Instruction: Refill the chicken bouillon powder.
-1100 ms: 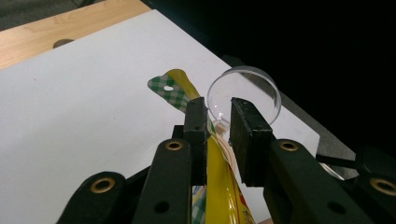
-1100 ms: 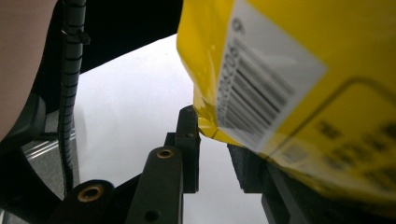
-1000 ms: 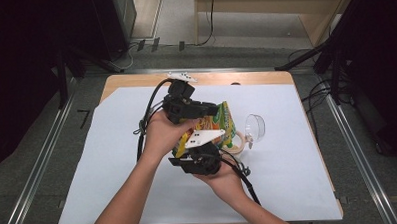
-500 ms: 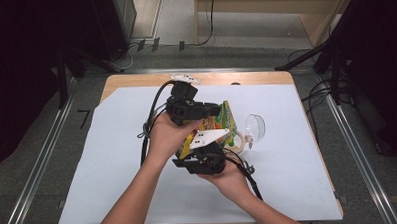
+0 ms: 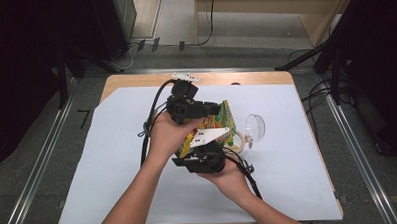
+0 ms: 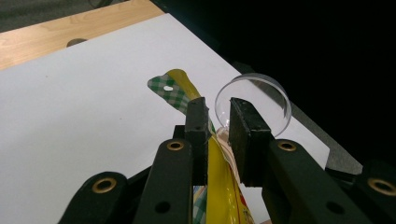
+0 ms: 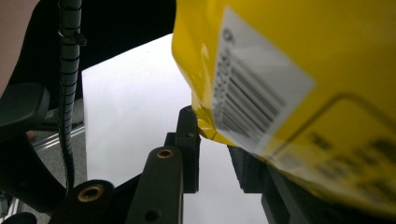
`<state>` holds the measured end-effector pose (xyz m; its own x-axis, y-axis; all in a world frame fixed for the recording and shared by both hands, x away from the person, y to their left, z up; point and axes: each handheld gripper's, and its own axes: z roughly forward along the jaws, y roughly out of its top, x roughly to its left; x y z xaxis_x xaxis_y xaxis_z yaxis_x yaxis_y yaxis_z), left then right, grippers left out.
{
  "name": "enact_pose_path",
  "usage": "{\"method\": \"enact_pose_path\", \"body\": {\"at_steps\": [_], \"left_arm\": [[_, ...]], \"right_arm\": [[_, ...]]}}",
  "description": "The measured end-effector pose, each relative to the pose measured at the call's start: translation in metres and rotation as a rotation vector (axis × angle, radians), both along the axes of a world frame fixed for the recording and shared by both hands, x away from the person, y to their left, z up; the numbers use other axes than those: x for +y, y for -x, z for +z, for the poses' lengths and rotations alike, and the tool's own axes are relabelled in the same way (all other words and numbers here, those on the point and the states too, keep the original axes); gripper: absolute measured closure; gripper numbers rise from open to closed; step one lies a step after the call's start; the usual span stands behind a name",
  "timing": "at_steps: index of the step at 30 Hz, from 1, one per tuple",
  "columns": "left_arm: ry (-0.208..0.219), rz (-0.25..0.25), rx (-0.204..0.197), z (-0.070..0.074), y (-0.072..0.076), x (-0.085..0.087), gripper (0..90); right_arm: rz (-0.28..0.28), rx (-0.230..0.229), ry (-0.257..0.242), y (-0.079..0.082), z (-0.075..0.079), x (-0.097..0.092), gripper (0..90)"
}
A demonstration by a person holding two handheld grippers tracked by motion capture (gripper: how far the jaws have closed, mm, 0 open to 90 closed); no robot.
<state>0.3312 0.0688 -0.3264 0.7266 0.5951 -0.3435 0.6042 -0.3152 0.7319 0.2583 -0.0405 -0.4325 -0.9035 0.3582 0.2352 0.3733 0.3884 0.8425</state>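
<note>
A yellow snack bag point(image 5: 216, 122) with a green checked top is held above the white sheet between both grippers. My left gripper point(image 5: 212, 112) comes in from the far side. In the left gripper view its jaws point(image 6: 217, 111) are shut on the bag point(image 6: 176, 87) just below the hang hole. My right gripper point(image 5: 207, 144) grips from the near side. In the right gripper view the bag's lower corner point(image 7: 289, 60), with a barcode, sits between the jaws of my right gripper point(image 7: 212, 140). A clear glass bowl point(image 5: 255, 129) lies just right of the bag and shows behind the jaws as a bowl point(image 6: 261, 95).
A white sheet point(image 5: 113, 160) covers most of the wooden table point(image 5: 135, 81). A small white object point(image 5: 186, 77) lies at the far edge. Black cables point(image 5: 149, 128) trail from both grippers. Dark stands and floor rails flank the table.
</note>
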Motion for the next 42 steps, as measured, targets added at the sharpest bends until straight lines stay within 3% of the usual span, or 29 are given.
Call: {"method": "enact_pose_path", "body": {"at_steps": [8, 27, 42], "left_arm": [[0.007, -0.006, 0.02, -0.001, -0.003, 0.002, 78.2], [-0.032, -0.001, 0.005, 0.007, -0.005, -0.004, 77.8], [-0.055, 0.003, 0.018, 0.01, -0.012, -0.006, 77.6]], "right_arm": [[-0.005, 0.0, 0.003, -0.001, 0.0, 0.001, 75.8], [-0.005, 0.023, -0.026, -0.004, 0.006, 0.0, 74.6], [0.009, 0.053, -0.036, -0.01, 0.01, 0.0, 74.3]]}}
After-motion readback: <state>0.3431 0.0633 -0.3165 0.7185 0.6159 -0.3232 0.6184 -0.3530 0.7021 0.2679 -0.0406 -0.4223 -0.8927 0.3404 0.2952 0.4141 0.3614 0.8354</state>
